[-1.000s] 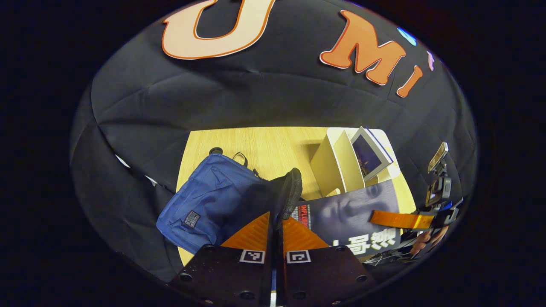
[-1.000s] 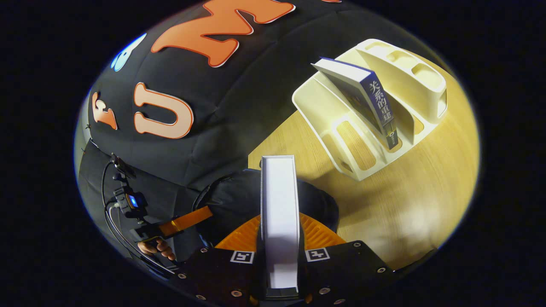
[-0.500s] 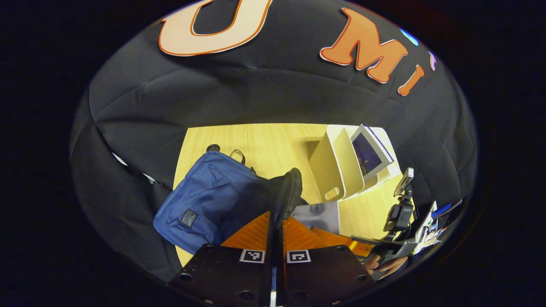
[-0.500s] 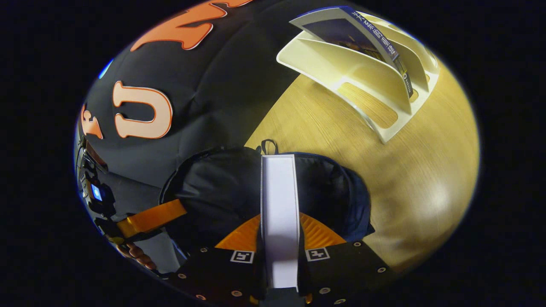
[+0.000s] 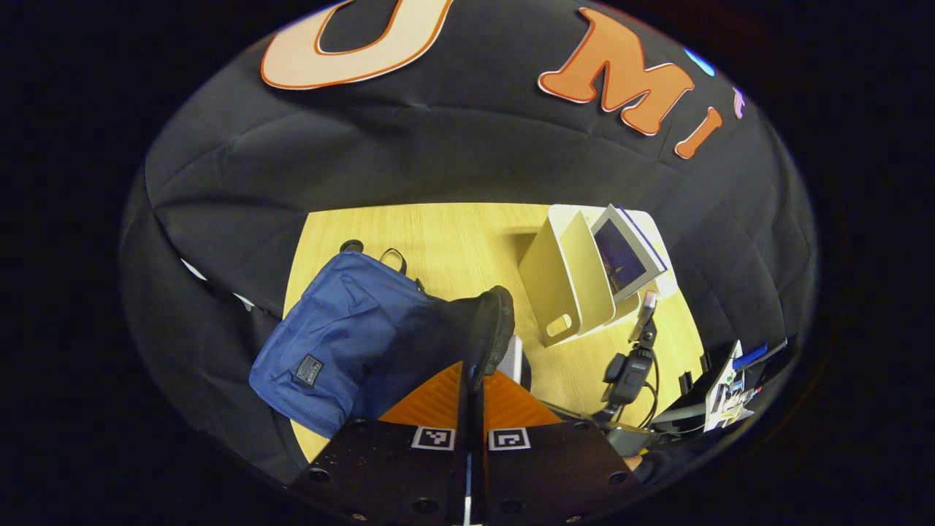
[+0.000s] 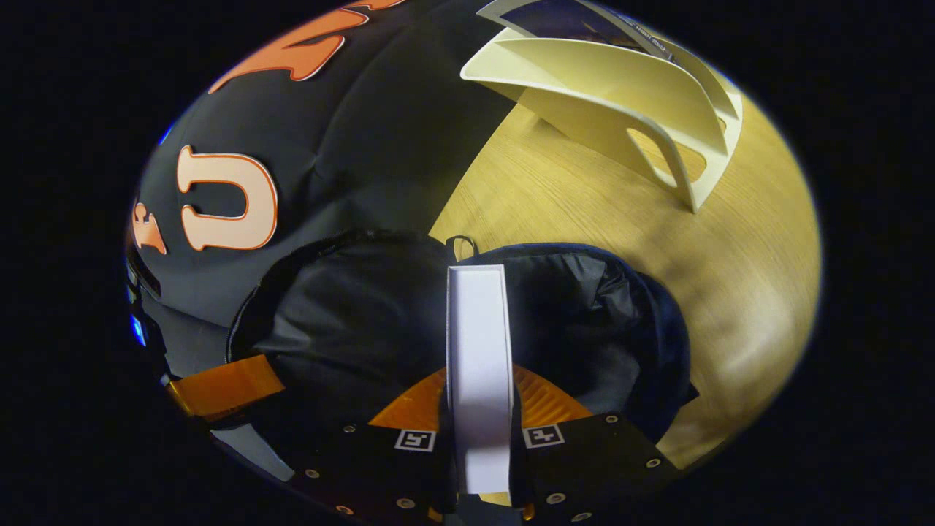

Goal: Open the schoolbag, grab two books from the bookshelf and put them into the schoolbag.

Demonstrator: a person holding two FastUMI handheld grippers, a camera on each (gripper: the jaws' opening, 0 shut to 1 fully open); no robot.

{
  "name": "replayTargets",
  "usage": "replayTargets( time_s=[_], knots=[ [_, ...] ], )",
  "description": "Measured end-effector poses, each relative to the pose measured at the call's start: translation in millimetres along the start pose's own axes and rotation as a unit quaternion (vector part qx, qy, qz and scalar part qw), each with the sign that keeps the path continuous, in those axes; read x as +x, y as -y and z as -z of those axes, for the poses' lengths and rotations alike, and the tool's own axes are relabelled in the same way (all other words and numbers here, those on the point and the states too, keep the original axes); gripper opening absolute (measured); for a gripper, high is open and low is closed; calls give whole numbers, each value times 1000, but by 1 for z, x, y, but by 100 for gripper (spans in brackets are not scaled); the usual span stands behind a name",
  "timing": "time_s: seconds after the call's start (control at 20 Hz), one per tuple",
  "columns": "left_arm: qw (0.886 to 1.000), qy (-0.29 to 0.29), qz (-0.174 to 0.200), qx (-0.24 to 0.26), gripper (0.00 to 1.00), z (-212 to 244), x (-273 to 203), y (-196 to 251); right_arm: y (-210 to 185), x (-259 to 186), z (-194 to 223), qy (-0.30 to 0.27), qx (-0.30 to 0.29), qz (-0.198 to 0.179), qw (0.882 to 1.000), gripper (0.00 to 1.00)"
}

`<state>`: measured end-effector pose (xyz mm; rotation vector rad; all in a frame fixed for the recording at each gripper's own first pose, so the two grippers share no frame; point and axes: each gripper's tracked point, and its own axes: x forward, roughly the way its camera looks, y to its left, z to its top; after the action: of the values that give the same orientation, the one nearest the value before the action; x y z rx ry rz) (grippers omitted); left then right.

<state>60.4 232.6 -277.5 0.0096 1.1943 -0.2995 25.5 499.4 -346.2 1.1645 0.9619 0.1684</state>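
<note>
The blue schoolbag lies on the wooden table, its black-lined mouth held wide. My left gripper is shut on the bag's black rim and lifts it. My right gripper is shut on a book, seen edge-on with white pages. The book's front end sits inside the bag's mouth, and its white edge shows beside the rim. A second book leans in the cream bookshelf. My left gripper's orange finger holds the rim at the lower left.
The cream bookshelf stands on the table behind the bag, a hand's width of bare wood between them. The right gripper's body and cables hang over the table's near right edge. Black cloth wall closes the back.
My right gripper has carried the book away from the shelf and down into the bag's open mouth. My left gripper has kept its hold on the rim, barely moving.
</note>
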Motion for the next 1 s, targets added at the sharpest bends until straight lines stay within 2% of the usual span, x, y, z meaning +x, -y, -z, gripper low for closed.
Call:
replayTargets(
  time_s=[0.25, 0.3, 0.35, 0.45, 0.55, 0.6, 0.65, 0.7, 0.75, 0.8, 0.85, 1.0],
  knots=[
    [1000, -4, 12, 9, 3, 5, 6, 18, -2, 20, 8, -4, 10, -10, 1000, 29],
    [1000, -4, 9, 11, 7, 4, 8, 19, 0, 24, 9, -4, 12, -11, 1000, 29],
    [1000, -6, 8, 12, 3, 4, 10, 19, 0, 28, 12, -11, 16, -13, 1000, 29],
    [1000, -9, 6, 12, 2, 6, 9, 20, 5, 33, 20, -29, 29, -16, 999, 33],
    [1000, -12, 3, 13, 2, 8, 11, 20, 18, 44, 34, -55, 37, 3, 998, 38],
    [1000, -13, 1, 14, 3, 8, 11, 20, 26, 47, 42, -71, 39, 19, 997, 36],
    [1000, -12, -1, 15, 2, 8, 11, 19, 36, 48, 48, -87, 41, 33, 995, 52],
    [1000, -12, -1, 14, 2, 9, 11, 19, 38, 43, 51, -96, 42, 37, 994, 45],
    [1000, -12, -1, 11, 3, 9, 11, 19, 37, 40, 48, -101, 44, 31, 993, 48],
    [1000, -11, -1, 8, 3, 7, 11, 18, 32, 34, 44, -100, 47, 33, 993, 88],
    [1000, -8, -2, 7, 3, 7, 11, 17, 32, 30, 35, -92, 47, 39, 994, 77],
    [1000, -9, -4, 8, 3, 6, 10, 15, 40, -2, 16, -90, 42, 61, 993, 91]
  ],
)
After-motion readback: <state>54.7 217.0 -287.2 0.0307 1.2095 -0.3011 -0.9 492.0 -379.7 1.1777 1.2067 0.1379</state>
